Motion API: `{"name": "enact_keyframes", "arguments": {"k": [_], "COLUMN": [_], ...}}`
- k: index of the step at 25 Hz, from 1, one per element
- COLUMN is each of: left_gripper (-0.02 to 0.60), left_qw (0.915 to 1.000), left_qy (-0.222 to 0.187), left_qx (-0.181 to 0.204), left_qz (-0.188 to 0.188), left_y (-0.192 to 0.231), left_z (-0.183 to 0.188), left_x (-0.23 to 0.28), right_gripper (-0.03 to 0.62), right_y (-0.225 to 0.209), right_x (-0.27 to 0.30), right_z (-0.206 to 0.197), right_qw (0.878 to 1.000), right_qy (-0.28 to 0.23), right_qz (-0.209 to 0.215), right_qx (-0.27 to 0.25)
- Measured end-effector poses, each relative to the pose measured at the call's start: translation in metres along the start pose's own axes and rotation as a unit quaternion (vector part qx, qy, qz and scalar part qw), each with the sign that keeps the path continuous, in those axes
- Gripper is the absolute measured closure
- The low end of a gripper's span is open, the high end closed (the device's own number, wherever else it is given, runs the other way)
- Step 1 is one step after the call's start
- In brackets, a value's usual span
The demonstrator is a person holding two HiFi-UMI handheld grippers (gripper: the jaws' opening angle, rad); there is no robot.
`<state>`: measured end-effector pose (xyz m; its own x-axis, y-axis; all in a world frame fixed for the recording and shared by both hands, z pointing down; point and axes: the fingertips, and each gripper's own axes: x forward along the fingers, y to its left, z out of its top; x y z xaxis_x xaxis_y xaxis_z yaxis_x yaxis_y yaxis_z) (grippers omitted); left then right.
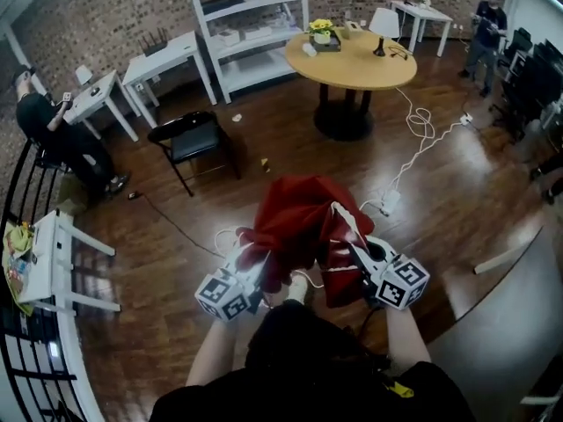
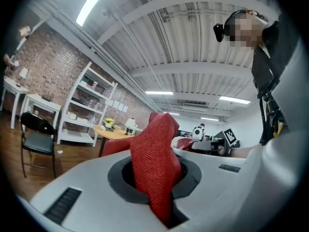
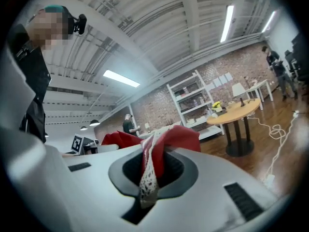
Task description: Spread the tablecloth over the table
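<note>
The red tablecloth (image 1: 299,227) hangs in the air as a crumpled bundle, gathered between the two grippers in front of the person's chest and above the wooden floor (image 1: 176,236). It is well apart from the round wooden counter (image 1: 352,64) at the far side of the room.

The left gripper (image 1: 255,260) has its fingers (image 2: 91,178) almost fully closed on a thick fold of the coarse red weave, which stands up out of the slot between them in the left gripper view. The right gripper (image 1: 356,251) has its fingers (image 3: 227,178) pressed tight together on a thinner pinch of cloth. There a white, speckled lace edging shows beside the red and trails down into the slot. In the head view the same white trim runs along the right-hand side of the bundle. Both grippers point roughly level and sit close side by side, marker cubes toward the person.

A table lamp (image 1: 383,26) and a pot of yellow flowers (image 1: 322,29) stand on the round counter. A white cable (image 1: 420,130) snakes over the floor from it. A white shelving unit (image 1: 251,25) stands against the brick wall, with a black folding chair (image 1: 189,139) in front of it. One person (image 1: 53,130) sits at the left and another (image 1: 486,29) stands at the far right.
</note>
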<state>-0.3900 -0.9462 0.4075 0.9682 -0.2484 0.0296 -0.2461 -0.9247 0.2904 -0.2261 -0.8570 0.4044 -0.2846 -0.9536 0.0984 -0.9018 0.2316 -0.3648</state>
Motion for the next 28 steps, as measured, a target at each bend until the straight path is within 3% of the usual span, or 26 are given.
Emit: {"name": "enact_keyframes", "arguments": {"k": [4,9,13,18,22,25,28], "left_gripper": [0.546,0.548,0.548,0.548,0.548,0.548,0.548], "left_qw": [0.9964,0.9841,0.9725,0.9612,0.9506,0.9483,0.9376], "left_qy": [0.017,0.031,0.039,0.046,0.060,0.056,0.071], "left_qx": [-0.016,-0.046,-0.003,0.013,0.058,0.028,0.006], "left_qz": [-0.082,-0.169,-0.230,-0.272,-0.299,-0.311,-0.340], "left_y": [-0.005,-0.008,-0.004,0.037,0.043,0.017,-0.017], "left_z": [-0.014,-0.023,-0.012,0.018,0.028,0.028,0.021], "left_x": [0.083,0.188,0.254,0.334,0.400,0.430,0.462], "right_gripper": [0.582,0.582,0.582,0.582,0.582,0.582,0.582], "right_y": [-0.062,-0.131,-0.180,-0.240,-0.275,-0.282,-0.298], "right_x": [-0.035,-0.060,-0.057,-0.028,-0.013,-0.037,-0.081], "right_z": [0.010,0.032,0.057,0.093,0.111,0.115,0.116], "right_qw": [0.997,0.984,0.969,0.956,0.950,0.948,0.934], "right_qy": [-0.029,-0.058,-0.090,-0.127,-0.126,-0.102,-0.121], "right_qz": [-0.070,-0.164,-0.227,-0.255,-0.278,-0.300,-0.331], "right_qx": [0.035,0.042,0.047,0.066,0.059,0.040,0.055]}}
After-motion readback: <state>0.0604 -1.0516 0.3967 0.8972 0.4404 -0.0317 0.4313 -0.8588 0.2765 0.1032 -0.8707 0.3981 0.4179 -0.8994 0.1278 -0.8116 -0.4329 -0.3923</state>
